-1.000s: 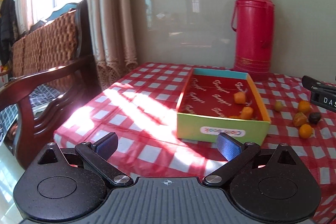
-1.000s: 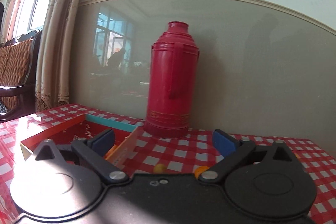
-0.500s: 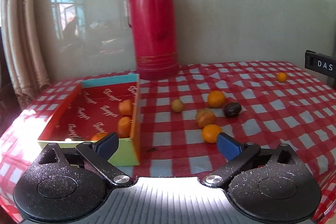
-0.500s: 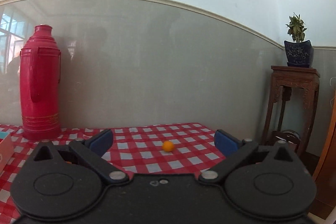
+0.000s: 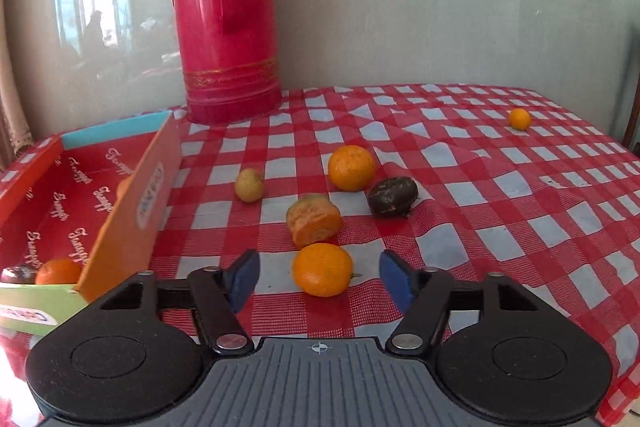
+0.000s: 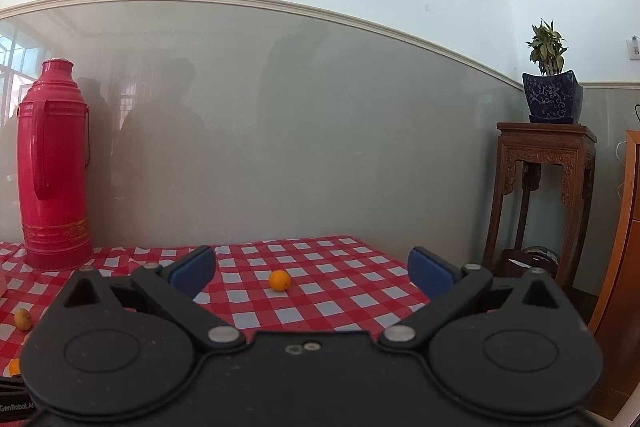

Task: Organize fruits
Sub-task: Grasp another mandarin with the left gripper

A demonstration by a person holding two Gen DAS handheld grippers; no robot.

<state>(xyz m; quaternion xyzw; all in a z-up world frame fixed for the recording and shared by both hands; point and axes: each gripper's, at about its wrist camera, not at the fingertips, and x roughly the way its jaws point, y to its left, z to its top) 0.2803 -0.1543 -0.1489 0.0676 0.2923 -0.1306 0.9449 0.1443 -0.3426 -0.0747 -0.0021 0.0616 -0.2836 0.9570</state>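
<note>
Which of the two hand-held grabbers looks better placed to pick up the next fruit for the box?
Left, probably. The left gripper stands open with an orange between its jaws, beside the box. The right gripper faces a small far orange.

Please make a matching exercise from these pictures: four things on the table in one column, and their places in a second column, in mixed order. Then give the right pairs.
Things:
1. nearest orange
2. dark fruit
3. small far orange
4. red thermos

Places:
A. alone, far from the group, in front of the right gripper
B. standing by the wall, behind the box
C. between the open fingers of the left gripper
D. just right of the orange at the back of the group

Pairs: 1-C, 2-D, 3-A, 4-B
</note>
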